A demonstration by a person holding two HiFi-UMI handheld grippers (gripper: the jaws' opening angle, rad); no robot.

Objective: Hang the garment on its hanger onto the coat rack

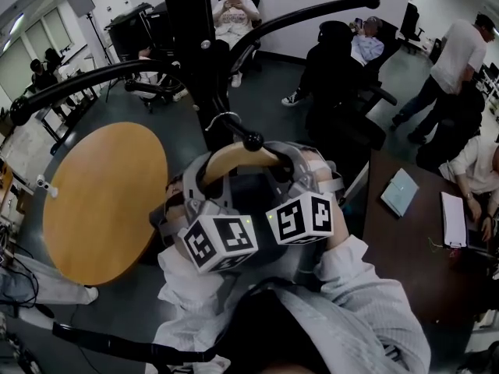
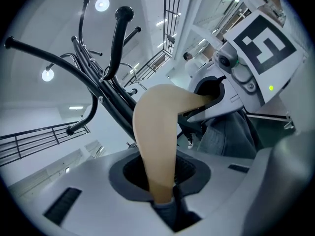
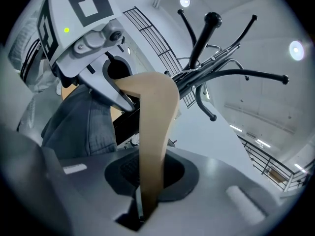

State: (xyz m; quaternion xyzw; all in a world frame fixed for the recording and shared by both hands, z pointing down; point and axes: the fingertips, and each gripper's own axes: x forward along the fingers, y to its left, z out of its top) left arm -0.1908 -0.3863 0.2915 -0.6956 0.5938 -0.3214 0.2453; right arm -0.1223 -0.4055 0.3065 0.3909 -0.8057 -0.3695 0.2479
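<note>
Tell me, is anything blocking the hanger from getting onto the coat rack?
Nothing visible blocks it. The hanger is close to the coat rack, its metal hook right beside a ball-tipped arm, and nothing shows between them.

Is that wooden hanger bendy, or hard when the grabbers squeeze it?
Probably hard: the wooden hanger holds its curved shape with the left gripper and right gripper clamped on its two arms. The grey garment on it likely flops, since it hangs in soft folds. The smooth wood might slip a little.
</note>
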